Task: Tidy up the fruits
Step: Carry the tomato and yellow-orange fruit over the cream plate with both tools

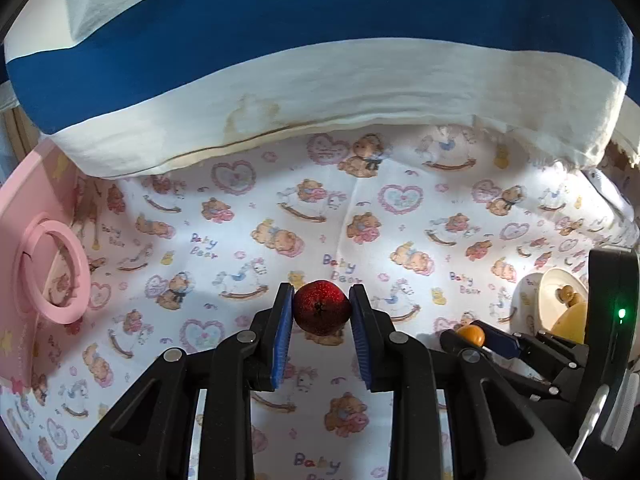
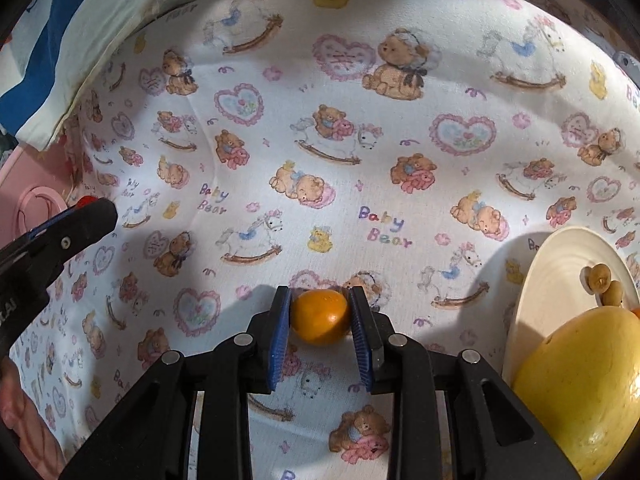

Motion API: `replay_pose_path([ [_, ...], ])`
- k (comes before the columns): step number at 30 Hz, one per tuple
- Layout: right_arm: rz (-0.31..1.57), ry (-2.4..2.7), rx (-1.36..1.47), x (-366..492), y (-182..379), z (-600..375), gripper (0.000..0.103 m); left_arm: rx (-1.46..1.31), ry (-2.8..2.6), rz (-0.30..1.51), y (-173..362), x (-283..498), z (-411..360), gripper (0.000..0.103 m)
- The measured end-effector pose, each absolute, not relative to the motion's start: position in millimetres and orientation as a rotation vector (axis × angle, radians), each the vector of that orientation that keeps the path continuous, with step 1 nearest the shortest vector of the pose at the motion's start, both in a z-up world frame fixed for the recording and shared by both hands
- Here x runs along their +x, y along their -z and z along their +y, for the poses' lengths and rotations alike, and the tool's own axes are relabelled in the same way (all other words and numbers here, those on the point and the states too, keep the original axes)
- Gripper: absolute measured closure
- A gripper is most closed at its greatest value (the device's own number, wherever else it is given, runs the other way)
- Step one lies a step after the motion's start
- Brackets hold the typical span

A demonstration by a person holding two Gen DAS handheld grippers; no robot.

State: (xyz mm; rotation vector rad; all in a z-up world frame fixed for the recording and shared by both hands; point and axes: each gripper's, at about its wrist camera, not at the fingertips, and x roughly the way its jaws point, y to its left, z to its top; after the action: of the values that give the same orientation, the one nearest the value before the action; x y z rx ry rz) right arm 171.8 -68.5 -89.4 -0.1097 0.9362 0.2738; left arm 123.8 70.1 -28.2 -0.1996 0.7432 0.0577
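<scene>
The left gripper [image 1: 322,310] has its jaws closed against both sides of a dark red fruit [image 1: 322,312], and the right gripper [image 2: 320,314] likewise pinches a small orange fruit [image 2: 320,316]; both seem lifted just above the bear-print cloth [image 2: 360,140], judging by the shadows beneath. This looks like the carry step. A cream plate [image 2: 560,252] with a big yellow fruit [image 2: 580,388] and small tan pieces sits near the right gripper, so the next move probably calls for bringing each fruit over the plate's bare part and opening gently.
</scene>
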Motion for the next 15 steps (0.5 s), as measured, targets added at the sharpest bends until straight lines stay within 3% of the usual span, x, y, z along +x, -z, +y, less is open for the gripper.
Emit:
replay_pose_path([
  [15, 0.742, -0.334, -0.163, 93.4, 24.1, -124.9, 0.073, -0.151, 0.080, 0.636, 2.0, 100.1, 37.2, 0.076],
])
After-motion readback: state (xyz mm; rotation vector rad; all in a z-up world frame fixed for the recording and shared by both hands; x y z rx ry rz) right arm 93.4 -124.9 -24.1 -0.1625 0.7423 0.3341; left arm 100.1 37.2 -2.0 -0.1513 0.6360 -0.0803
